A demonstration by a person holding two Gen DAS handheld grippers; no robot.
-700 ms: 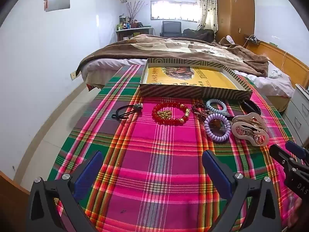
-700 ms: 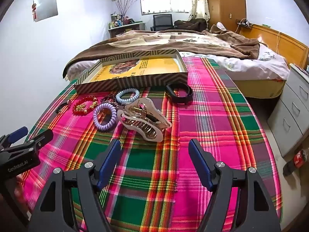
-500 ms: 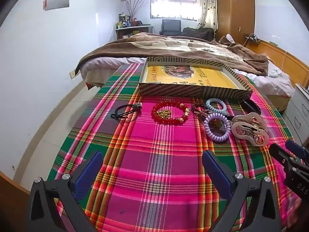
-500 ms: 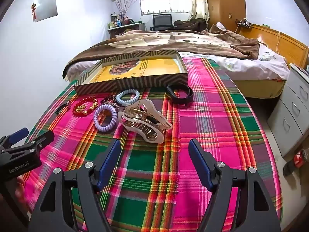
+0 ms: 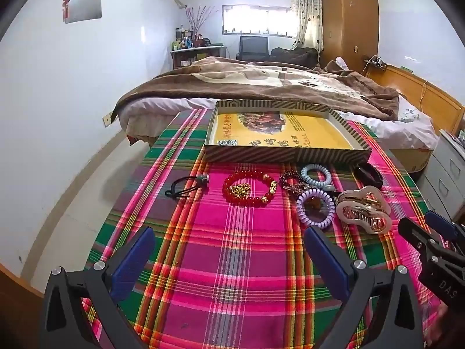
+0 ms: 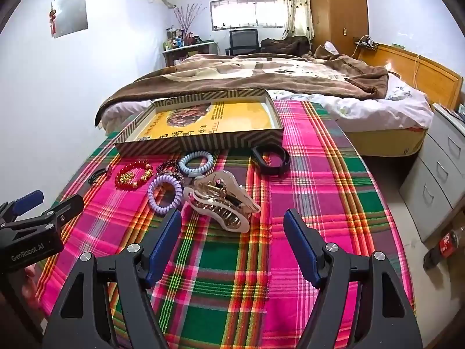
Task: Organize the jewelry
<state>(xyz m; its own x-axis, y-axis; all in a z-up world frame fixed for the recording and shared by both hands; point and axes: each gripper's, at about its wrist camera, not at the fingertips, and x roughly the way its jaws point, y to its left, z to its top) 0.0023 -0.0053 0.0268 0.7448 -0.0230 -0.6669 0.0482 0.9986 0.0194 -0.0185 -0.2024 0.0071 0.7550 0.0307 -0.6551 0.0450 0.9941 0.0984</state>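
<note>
Jewelry lies in a row on the plaid tablecloth in front of a shallow striped box [image 5: 287, 154] with a yellow floor. From the left there are a black hair tie [image 5: 186, 187], a red bead bracelet [image 5: 248, 187], a dark bead bracelet [image 5: 290, 179], a light blue coil tie [image 5: 316, 176], a purple coil tie [image 5: 315, 208], a rose-gold claw clip [image 5: 363, 212] and a black band [image 5: 367, 174]. My left gripper [image 5: 228, 237] hovers open short of the red bracelet. My right gripper [image 6: 232, 216] is open just short of the claw clip [image 6: 221, 203]. Both hold nothing.
A bed with a brown blanket [image 5: 276, 87] stands right behind the table. Grey drawers [image 6: 441, 168] and a cola bottle [image 6: 444, 245] on the floor are at the right. The plaid cloth [image 6: 319, 192] is bare to the right of the black band [image 6: 270, 160].
Both grippers have crept forward toward the jewelry, so the items sit a little lower and nearer in each view. Nothing on the table has moved.
</note>
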